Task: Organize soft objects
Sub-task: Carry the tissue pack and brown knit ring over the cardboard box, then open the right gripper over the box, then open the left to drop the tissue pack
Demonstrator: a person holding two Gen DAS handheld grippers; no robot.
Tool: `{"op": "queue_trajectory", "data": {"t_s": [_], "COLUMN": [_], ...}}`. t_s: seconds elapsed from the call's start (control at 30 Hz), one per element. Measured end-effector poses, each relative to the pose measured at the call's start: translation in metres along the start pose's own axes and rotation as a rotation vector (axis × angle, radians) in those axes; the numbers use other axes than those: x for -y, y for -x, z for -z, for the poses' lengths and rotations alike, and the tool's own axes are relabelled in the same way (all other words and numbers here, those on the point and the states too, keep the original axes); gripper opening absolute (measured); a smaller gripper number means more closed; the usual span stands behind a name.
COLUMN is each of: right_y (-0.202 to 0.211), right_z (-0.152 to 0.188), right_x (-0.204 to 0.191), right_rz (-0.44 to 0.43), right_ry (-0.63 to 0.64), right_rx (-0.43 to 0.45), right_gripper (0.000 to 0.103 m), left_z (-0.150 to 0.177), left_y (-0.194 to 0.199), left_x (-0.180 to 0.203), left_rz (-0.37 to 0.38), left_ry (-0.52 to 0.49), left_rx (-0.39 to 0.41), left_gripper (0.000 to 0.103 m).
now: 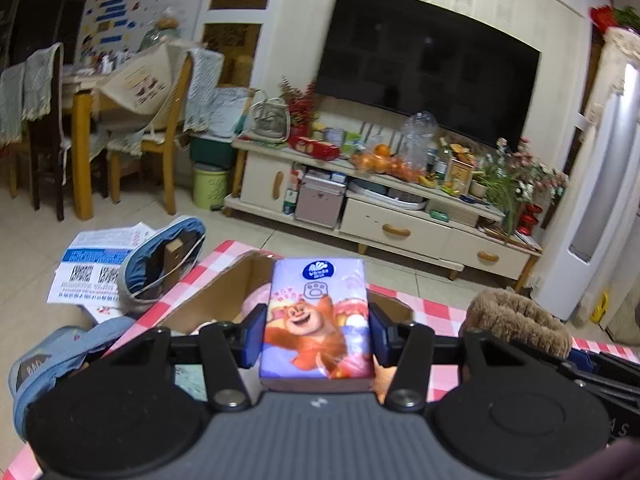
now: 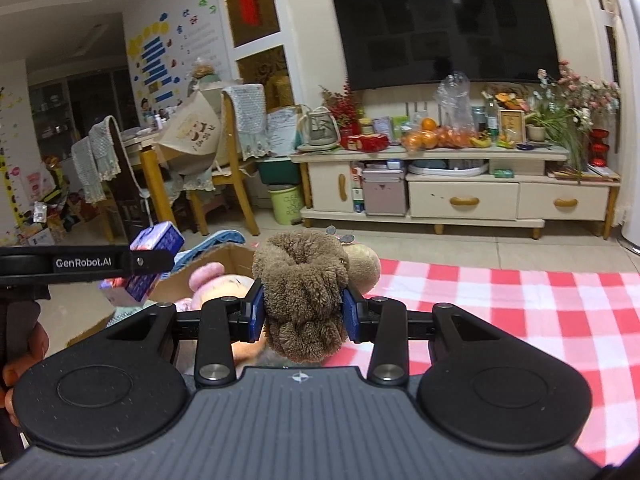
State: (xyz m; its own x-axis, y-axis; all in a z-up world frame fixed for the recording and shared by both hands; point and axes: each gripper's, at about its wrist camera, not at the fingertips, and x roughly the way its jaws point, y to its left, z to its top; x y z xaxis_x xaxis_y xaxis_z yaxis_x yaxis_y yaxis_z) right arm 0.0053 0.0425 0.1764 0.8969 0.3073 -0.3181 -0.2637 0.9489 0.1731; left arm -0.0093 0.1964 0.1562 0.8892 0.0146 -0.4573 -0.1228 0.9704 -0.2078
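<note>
Above the checked worktop (image 2: 520, 312), the left tongs (image 1: 316, 330) grip a tissue pack (image 1: 318, 320) and the right tongs (image 2: 303, 312) clamp a brown plush (image 2: 304, 292). Pink toys already lie inside the cardboard box (image 1: 224, 292); both held items remain unplaced.

A: Left claw (image 1: 316, 334)?
B: Matt black plastic arms, blue pads, dull metal pivot pins, ribbed grey body. The tissue pack (image 1: 318, 320) in it has a glossy printed plastic wrap.

A: Right claw (image 2: 303, 314)?
B: Same finish. The brown plush toy (image 2: 306, 288) in it is shaggy, rough-piled fabric.

A: Box (image 1: 224, 300)?
B: Plain brown cardboard, matt; a pink plush (image 2: 216, 280) inside looks soft and fuzzy.

A: Surface (image 2: 520, 320)?
B: Red-and-white checked cloth, smooth, low sheen.

A: Floor (image 1: 40, 248)?
B: Pale glazed tiles, slightly glossy; printed paper sheets (image 1: 96, 264) lie on them.
</note>
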Motion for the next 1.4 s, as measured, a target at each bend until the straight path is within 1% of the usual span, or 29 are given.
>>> {"op": "queue_trajectory", "data": {"t_s": [0.17, 0.27, 0.37, 0.47, 0.6, 0.63, 0.67, 0.7, 0.73, 0.77, 0.8, 0.87, 0.9, 0.93, 0.97, 1.0, 1.07, 1.2, 1.4], "right_y": [-0.021, -0.033, -0.045, -0.057, -0.069, -0.073, -0.076, -0.079, -0.081, -0.082, -0.08, -0.072, -0.066, -0.06, -0.052, -0.042, -0.026, 0.012, 0.063], "right_z": [-0.009, -0.014, -0.018, -0.018, -0.016, -0.014, -0.013, -0.011, -0.01, -0.008, -0.007, -0.006, -0.005, -0.005, -0.004, -0.003, -0.005, 0.001, 0.02], "right_x": [-0.013, -0.018, -0.022, -0.023, -0.021, -0.022, -0.022, -0.024, -0.025, -0.026, -0.025, -0.023, -0.02, -0.018, -0.016, -0.014, -0.013, -0.006, 0.012], "right_rz": [-0.029, -0.041, -0.039, -0.036, -0.043, -0.05, -0.058, -0.069, -0.07, -0.065, -0.068, -0.067, -0.06, -0.051, -0.044, -0.036, -0.014, 0.034, 0.117], "right_ry": [0.035, 0.045, 0.061, 0.051, 0.021, 0.01, 0.004, 0.0, -0.005, -0.014, -0.025, -0.046, -0.057, -0.068, -0.078, -0.086, -0.096, -0.104, -0.118], "right_rx": [-0.004, -0.009, -0.011, -0.018, -0.028, -0.036, -0.047, -0.06, -0.068, -0.074, -0.074, -0.06, -0.051, -0.042, -0.028, -0.009, 0.027, 0.078, 0.116], "right_gripper": [0.047, 0.047, 0.047, 0.047, 0.048, 0.05, 0.056, 0.071, 0.08, 0.086, 0.084, 0.085, 0.088, 0.09, 0.095, 0.098, 0.099, 0.1, 0.101], "left_z": [0.0, 0.004, 0.01, 0.015, 0.022, 0.025, 0.026, 0.027, 0.029, 0.03, 0.032, 0.035, 0.036, 0.038, 0.04, 0.041, 0.046, 0.053, 0.053], "left_y": [-0.015, -0.02, -0.022, -0.023, -0.024, -0.026, -0.027, -0.029, -0.029, -0.028, -0.027, -0.025, -0.026, -0.027, -0.028, -0.029, -0.029, -0.029, -0.03], "left_x": [-0.01, -0.013, -0.011, -0.01, -0.004, -0.003, -0.004, -0.004, -0.004, -0.004, -0.003, -0.003, -0.004, -0.004, -0.004, -0.004, -0.004, -0.003, 0.005], "left_rz": [-0.016, 0.0, 0.023, 0.049, 0.064, 0.067, 0.072, 0.078, 0.078, 0.075, 0.075, 0.074, 0.072, 0.072, 0.077, 0.082, 0.084, 0.084, 0.066], "left_ry": [0.041, 0.046, 0.034, 0.036, -0.008, -0.016, -0.017, -0.016, -0.018, -0.026, -0.035, -0.042, -0.04, -0.041, -0.04, -0.04, -0.032, -0.002, 0.004], "left_rx": [-0.035, -0.059, -0.088, -0.12, -0.149, -0.163, -0.176, -0.189, -0.196, -0.192, -0.187, -0.172, -0.164, -0.156, -0.144, -0.133, -0.108, -0.066, -0.007], "left_gripper": [0.051, 0.051, 0.051, 0.051, 0.051, 0.051, 0.051, 0.052, 0.053, 0.055, 0.058, 0.062, 0.065, 0.066, 0.066, 0.066, 0.067, 0.068, 0.068]}}
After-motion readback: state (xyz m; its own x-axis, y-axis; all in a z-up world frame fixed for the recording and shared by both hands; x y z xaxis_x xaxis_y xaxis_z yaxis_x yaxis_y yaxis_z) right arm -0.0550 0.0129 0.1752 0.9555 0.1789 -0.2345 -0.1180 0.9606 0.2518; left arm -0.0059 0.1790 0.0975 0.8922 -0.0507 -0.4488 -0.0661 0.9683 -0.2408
